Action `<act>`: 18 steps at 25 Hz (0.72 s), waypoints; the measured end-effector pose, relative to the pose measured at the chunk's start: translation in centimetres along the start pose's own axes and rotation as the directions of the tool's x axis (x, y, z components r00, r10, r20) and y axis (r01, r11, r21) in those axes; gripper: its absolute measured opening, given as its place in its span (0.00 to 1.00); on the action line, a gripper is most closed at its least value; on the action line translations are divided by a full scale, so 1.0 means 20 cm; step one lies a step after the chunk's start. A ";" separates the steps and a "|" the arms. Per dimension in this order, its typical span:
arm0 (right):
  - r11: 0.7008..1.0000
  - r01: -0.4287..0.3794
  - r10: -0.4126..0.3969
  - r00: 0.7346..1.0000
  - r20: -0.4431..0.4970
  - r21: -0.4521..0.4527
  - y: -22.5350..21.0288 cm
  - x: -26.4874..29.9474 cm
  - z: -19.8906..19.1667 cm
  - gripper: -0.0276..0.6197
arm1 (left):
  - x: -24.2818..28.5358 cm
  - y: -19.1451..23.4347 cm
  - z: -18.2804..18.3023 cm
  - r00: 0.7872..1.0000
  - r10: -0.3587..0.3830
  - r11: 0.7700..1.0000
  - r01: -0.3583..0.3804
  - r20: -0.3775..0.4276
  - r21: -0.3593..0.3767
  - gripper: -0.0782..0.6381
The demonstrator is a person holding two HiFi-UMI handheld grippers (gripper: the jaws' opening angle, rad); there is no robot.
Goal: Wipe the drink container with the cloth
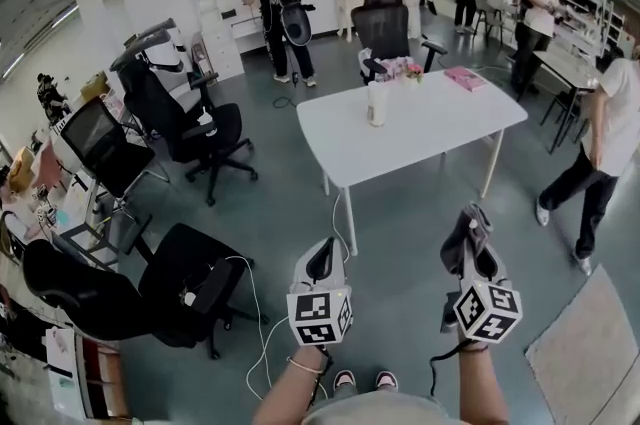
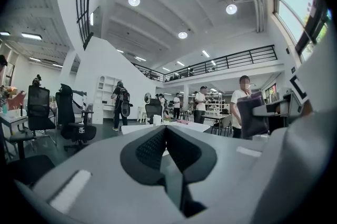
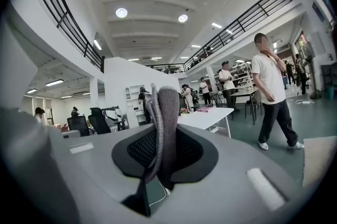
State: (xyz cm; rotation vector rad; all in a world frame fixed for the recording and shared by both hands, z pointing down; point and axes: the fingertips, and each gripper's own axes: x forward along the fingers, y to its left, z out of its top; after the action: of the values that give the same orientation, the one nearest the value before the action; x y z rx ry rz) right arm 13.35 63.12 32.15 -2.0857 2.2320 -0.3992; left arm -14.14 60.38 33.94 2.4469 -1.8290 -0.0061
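Right tool (image 3: 163, 136) pinches fuzzy grey cloth (image 3: 167, 104).

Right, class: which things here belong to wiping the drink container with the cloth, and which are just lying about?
For the job: cloth, clamped in the right gripper; drink container, upright on the white table.
Lying about: flat pink item, pink flowers, black office chairs.

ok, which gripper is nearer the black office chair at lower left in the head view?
Left. The left gripper, jaws shut and empty, is just right of the black office chair. The right gripper, shut on the cloth, is farther right, beyond the left one.
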 end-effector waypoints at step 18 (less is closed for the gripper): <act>0.999 0.049 -0.048 0.998 -0.041 0.009 -0.09 -0.09 -0.06 0.15 | -0.02 -0.03 0.06 0.995 -0.088 0.996 0.089 0.035 -0.020 0.56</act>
State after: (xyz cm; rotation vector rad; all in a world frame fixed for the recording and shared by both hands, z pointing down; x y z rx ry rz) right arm 14.91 65.07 33.51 -2.1494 2.1998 -0.4593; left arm -13.81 60.75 32.71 2.5264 -1.7225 -0.0733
